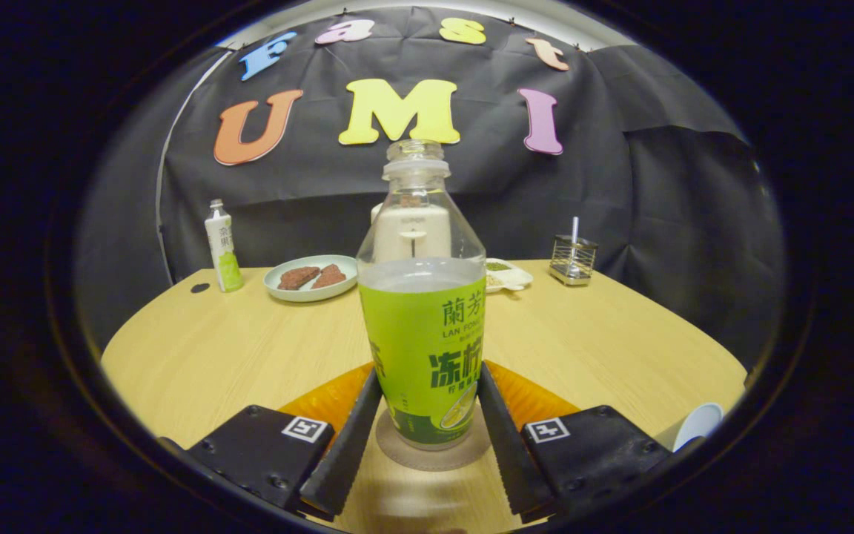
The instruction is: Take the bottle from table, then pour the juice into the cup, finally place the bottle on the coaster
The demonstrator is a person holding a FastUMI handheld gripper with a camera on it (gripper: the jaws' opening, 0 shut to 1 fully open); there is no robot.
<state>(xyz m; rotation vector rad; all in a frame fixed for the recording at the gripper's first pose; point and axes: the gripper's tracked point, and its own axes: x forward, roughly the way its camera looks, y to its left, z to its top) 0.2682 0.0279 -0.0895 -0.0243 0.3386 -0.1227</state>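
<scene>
A clear, uncapped juice bottle (423, 326) with a green label stands upright on a round brown coaster (464, 454), which lies on the wooden table just in front of an orange mat (330, 397). My gripper (429, 378) has one finger on each side of the bottle's lower body, and both fingers (356, 430) touch the label. The juice level sits near the top of the label. The rim of a white cup (697, 423) shows to the right, beyond the right finger.
At the back of the round wooden table (212, 348) stand a small white-and-green bottle (222, 256), a pale plate with brown pieces (310, 278), a small white dish (507, 276) and a wire holder with a straw (573, 259). A white appliance (412, 230) stands behind the bottle.
</scene>
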